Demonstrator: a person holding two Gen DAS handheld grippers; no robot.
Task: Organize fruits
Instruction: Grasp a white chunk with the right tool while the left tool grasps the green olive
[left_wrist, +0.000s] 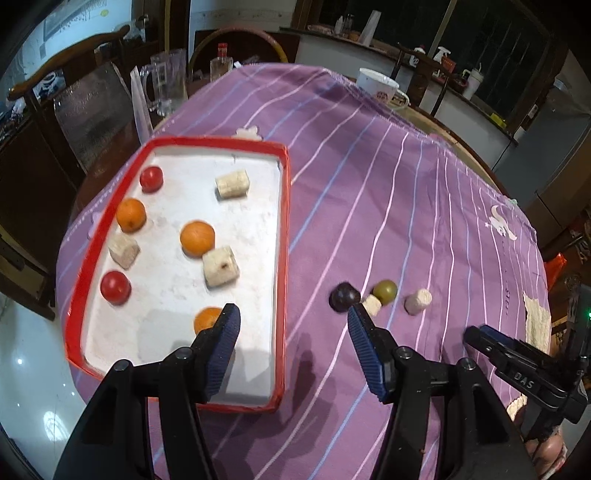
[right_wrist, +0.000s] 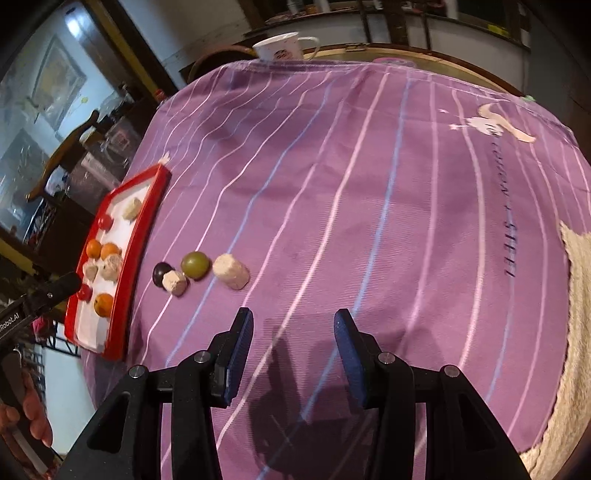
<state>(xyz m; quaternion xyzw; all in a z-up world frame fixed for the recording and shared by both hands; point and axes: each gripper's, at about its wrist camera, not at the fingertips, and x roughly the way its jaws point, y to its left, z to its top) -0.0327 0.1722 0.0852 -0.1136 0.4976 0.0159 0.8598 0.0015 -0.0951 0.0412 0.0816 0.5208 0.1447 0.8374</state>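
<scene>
Tray: red-rimmed and white inside, on the purple striped cloth over the worktop; it holds three oranges, two red fruits and three pale chunks.
Loose pieces: a dark plum, a green fruit, a small pale chunk and a larger pale chunk lie close together on the cloth, apart from the tray.
Contact: in the right wrist view the small pale chunk touches the dark plum; the green fruit sits just beside the larger pale chunk.
Left gripper: jaws apart, nothing between them, above the tray's right edge and the cloth.
Right gripper: jaws apart and empty, over bare cloth, the loose pieces ahead to its left.
Handling, plum and green fruit: probably light, smooth and prone to roll; take each across its widest middle with gentle pressure.
Handling, pale chunks: likely firm and rough, so grip should be easy on the flat or long sides.
Risk: the pieces sit tightly, so closing on one may nudge its neighbour.
Progress: most pieces seem already in the tray; four remain.
</scene>
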